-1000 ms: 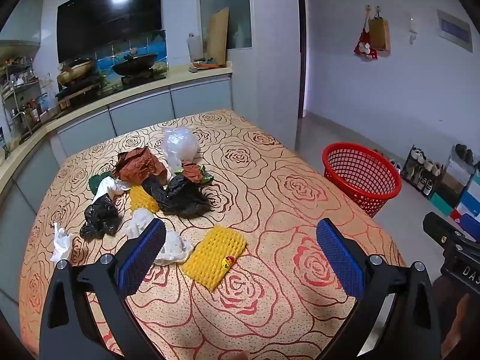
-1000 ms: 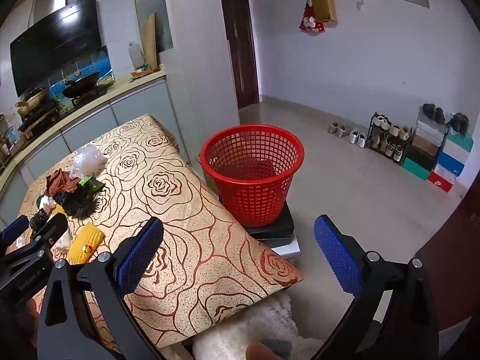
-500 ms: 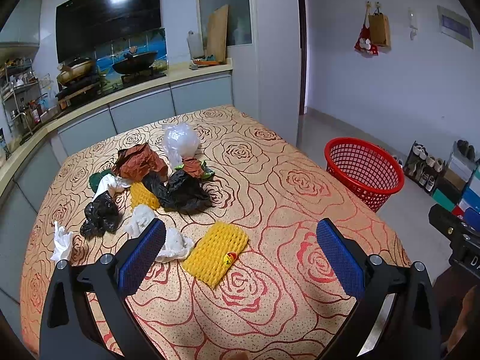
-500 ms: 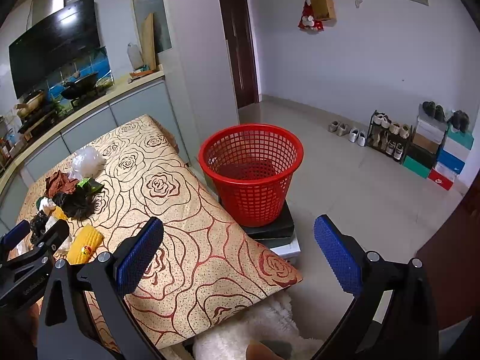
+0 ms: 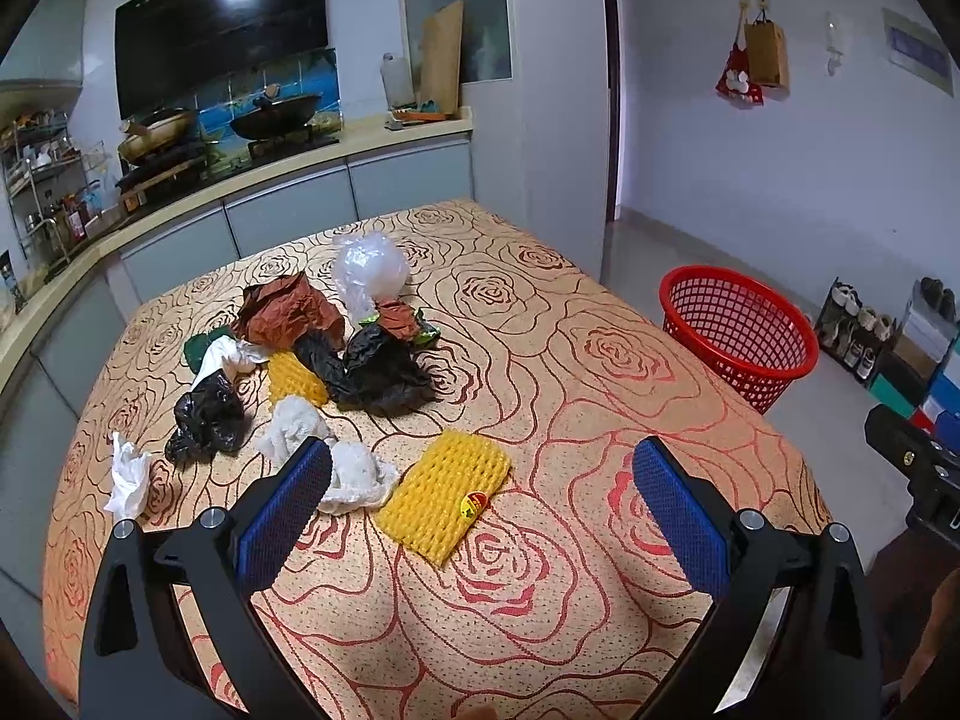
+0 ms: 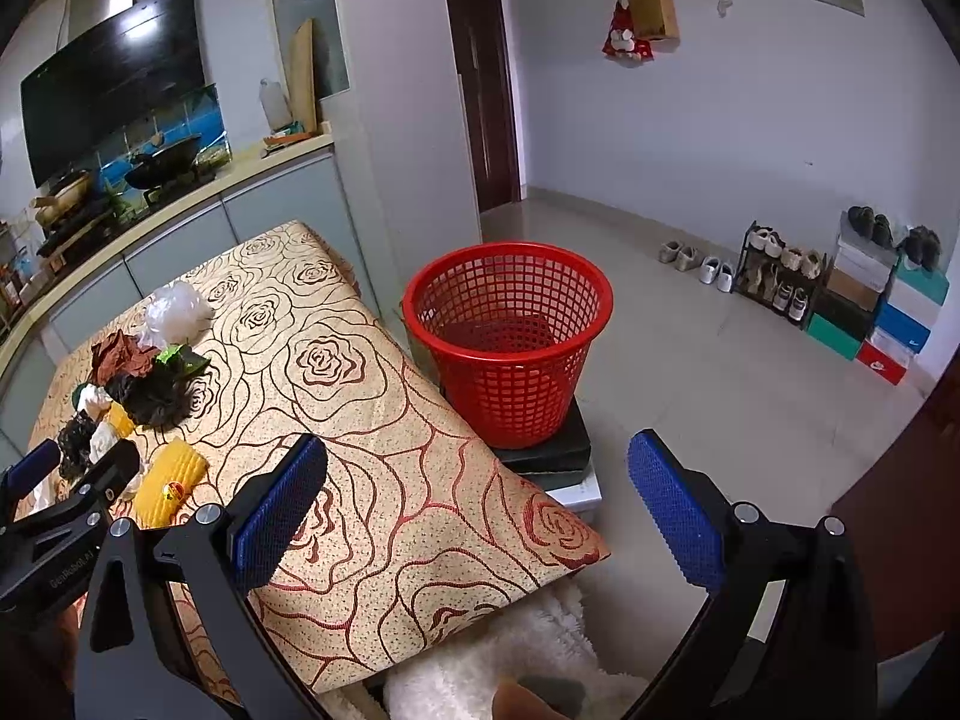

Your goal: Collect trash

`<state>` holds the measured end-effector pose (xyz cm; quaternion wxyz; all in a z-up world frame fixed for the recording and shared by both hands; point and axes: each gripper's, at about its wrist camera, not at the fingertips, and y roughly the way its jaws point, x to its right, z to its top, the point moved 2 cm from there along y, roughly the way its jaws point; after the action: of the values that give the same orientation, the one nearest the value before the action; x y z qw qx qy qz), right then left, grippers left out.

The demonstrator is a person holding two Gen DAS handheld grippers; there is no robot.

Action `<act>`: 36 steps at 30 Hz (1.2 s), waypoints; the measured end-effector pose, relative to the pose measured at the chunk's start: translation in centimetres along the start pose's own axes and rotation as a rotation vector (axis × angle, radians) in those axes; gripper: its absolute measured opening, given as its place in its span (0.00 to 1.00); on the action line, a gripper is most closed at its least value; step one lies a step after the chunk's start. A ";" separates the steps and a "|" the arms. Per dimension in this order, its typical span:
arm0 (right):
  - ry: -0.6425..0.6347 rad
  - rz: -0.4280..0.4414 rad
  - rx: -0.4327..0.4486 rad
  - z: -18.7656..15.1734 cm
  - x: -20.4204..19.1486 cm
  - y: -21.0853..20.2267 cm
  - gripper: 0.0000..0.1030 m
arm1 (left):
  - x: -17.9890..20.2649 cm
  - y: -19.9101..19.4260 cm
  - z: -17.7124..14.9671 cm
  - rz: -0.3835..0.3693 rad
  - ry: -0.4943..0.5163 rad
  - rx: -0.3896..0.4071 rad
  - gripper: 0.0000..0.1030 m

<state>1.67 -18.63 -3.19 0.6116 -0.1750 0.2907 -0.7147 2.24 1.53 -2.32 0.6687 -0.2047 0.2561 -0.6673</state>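
Trash lies on the rose-patterned table point(image 5: 570, 372): a yellow foam net point(image 5: 444, 495) with a sticker, white crumpled tissues point(image 5: 354, 474), black bags point(image 5: 384, 375), brown paper point(image 5: 288, 312), a clear plastic bag point(image 5: 369, 267). My left gripper point(image 5: 480, 504) hangs open above the table's near side, the yellow net between its fingers' line of sight. A red mesh basket point(image 6: 510, 336) stands beside the table on a dark block. My right gripper point(image 6: 477, 504) is open and empty over the table's corner, facing the basket. The yellow foam net point(image 6: 171, 480) also shows in the right wrist view.
A kitchen counter point(image 5: 270, 168) with woks runs behind the table. A shoe rack and boxes point(image 6: 840, 288) line the far wall. Something white and fluffy point(image 6: 498, 660) lies under the table's corner. Tiled floor point(image 6: 690, 372) spreads around the basket.
The left gripper has drifted slightly back and up, so the trash looks a little farther. The right gripper has barely shifted. Both stay open.
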 end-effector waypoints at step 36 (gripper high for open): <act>0.009 0.007 0.046 2.9 1.9 -1.6 0.95 | 2.6 -2.6 2.3 0.029 -0.001 0.036 0.94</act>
<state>1.81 -20.93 -0.13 0.6167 -0.1563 0.2776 -0.7198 1.54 -1.24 0.96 0.6822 -0.1891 0.2466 -0.6618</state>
